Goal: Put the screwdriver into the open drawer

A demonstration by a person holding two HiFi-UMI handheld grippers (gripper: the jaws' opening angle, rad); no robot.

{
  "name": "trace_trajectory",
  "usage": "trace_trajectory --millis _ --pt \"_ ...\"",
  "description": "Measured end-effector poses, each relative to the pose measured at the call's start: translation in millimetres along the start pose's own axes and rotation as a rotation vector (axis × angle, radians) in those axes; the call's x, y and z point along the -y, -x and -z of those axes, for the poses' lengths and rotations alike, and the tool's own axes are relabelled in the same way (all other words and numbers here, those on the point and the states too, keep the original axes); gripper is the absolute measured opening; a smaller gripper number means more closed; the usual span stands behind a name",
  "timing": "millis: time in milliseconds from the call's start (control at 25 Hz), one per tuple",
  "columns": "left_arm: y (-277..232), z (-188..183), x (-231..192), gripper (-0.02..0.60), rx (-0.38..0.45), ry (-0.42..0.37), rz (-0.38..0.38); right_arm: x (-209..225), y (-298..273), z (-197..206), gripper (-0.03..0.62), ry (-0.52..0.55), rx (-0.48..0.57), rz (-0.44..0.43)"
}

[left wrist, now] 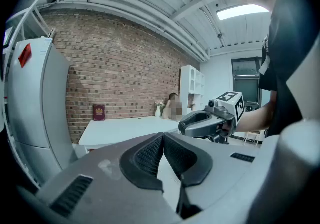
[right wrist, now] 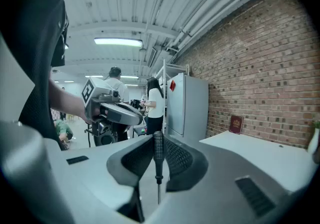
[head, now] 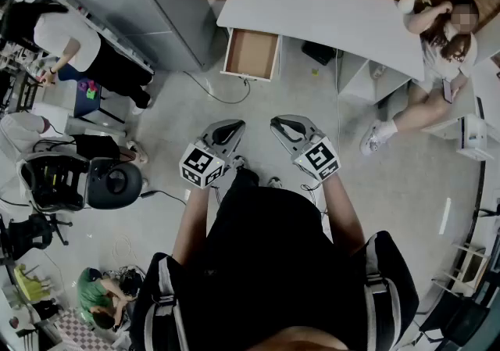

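Screwdriver (right wrist: 158,160): sitting clamped in right gripper (right wrist: 158,140); slim handle risking slipping in transit.
Left gripper (left wrist: 163,138): idling, jaws together.
Drawer (head: 251,53): standing open, well apart.

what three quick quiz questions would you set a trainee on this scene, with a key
1. Multiple choice: which gripper holds the screwdriver? A) left B) right C) neither
2. True or false: the drawer of the white desk is pushed shut.
3. Fill in: the jaws of the left gripper are together and hold ____.

Key:
1. B. The right gripper is clamped on the handle, with the shaft pointing down.
2. False. It is pulled out, and nothing shows inside it.
3. nothing
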State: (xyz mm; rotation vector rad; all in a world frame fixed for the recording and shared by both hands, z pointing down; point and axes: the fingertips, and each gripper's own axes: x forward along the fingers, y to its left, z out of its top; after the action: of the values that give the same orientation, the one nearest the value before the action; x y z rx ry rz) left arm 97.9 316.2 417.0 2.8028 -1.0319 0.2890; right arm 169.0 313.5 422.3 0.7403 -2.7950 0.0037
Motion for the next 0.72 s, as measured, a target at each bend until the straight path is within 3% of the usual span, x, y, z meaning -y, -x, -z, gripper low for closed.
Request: trace_trajectory --millis 720 --pt "-6.0 4.0 7.5 0.017 -0.013 0.003 -0.008 1.9 7.8 12.9 0.120 -0.009 -0.049 -0.006"
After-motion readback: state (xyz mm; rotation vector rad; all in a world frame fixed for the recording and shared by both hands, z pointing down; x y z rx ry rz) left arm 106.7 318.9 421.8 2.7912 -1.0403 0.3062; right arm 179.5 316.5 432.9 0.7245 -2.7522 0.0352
